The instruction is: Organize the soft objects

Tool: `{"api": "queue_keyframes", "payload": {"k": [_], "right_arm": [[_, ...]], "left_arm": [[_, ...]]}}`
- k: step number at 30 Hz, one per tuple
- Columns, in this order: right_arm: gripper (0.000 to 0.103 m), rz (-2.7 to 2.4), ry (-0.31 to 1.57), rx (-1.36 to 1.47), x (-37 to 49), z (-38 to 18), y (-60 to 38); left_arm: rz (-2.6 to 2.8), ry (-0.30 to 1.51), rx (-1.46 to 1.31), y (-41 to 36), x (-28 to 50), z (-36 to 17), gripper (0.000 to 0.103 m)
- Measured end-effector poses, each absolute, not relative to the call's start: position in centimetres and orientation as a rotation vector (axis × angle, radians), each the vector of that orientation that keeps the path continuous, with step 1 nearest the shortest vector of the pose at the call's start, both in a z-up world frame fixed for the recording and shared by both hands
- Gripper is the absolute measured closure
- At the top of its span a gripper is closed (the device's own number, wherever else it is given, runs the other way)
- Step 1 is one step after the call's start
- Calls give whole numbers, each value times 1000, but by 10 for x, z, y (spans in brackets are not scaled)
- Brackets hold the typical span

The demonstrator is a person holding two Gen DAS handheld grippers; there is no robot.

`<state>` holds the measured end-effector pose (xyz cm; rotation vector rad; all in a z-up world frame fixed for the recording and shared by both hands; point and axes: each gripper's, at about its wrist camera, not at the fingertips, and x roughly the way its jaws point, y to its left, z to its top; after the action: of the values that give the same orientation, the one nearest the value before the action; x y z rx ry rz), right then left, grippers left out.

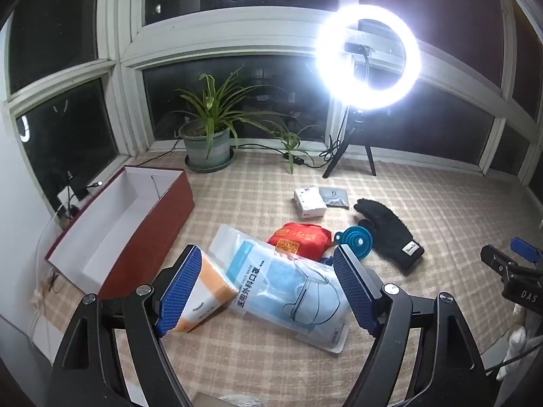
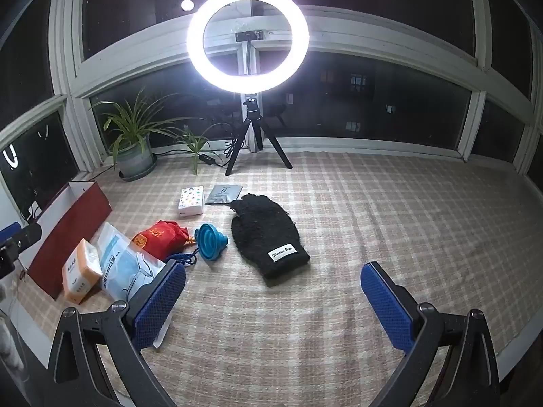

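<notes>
The table [image 2: 373, 203] is covered with a beige checked cloth and carries all the things. At 9 o'clock from the middle stands the long open box [image 1: 112, 237], dark red outside and white inside, with nothing visible in it. At 12 o'clock the bright white ring light on a black tripod [image 2: 247, 40] stands, and at 11 o'clock the green plant in a grey pot [image 2: 134, 149].

The clear plastic pack of blue face masks [image 1: 288, 285] lies flat between the fingers of the left gripper [image 1: 268, 291], which hovers wide open above it without touching it. Just beside this pack, at its 9 o'clock, leans the orange and white soft tissue pack [image 1: 207, 291]. The black fuzzy knitted glove [image 2: 268, 237] lies near the middle, in front of the right gripper [image 2: 275, 308]; this gripper is also wide open and holds nothing. At 12 o'clock from the mask pack lies the red fabric pouch [image 1: 302, 240], touching it. The small white printed box [image 2: 191, 200] and the grey foil sachet [image 2: 224, 194] lie side by side further back. The blue folding silicone funnel [image 2: 212, 239] sits between the pouch and the glove.
</notes>
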<state>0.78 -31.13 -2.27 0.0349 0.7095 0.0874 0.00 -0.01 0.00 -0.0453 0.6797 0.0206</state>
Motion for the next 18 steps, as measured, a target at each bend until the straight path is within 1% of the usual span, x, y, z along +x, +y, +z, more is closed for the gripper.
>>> {"api": "queue_keyframes", "payload": {"k": [8, 11, 18], "right_arm": [[1, 80, 723, 26, 9, -26, -307], [1, 64, 704, 30, 5, -28, -301], [1, 35, 690, 34, 7, -24, -306]], "left_arm": [[35, 680, -60, 12, -6, -2, 23], [54, 689, -25, 2, -5, -6, 23], [52, 698, -43, 5, 1, -11, 23]]}}
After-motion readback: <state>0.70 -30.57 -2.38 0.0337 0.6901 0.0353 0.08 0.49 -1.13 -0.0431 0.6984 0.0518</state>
